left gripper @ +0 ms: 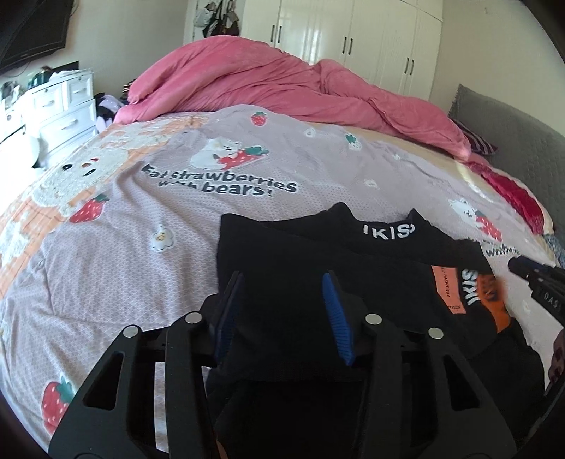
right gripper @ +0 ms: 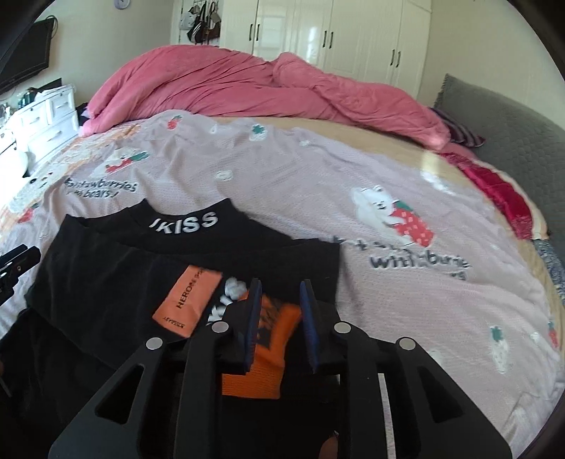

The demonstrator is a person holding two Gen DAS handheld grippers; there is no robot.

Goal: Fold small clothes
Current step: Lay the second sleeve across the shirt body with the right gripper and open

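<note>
Soft, light black garment (right gripper: 116, 282) lies on the bed (right gripper: 388, 310); pinch its hem. Left tool (left gripper: 282, 300) and right tool (right gripper: 280, 310) both apart.

shirt (right gripper: 169, 268) on bedsheet (right gripper: 353, 219) | duvet (right gripper: 247, 81) behind | wardrobe (right gripper: 339, 31) beyond duvet

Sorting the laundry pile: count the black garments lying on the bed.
1: a black top with a white-lettered collar and orange patch, lying on the strawberry bedsheet beneath both grippers. Others may be hidden under it.
</note>
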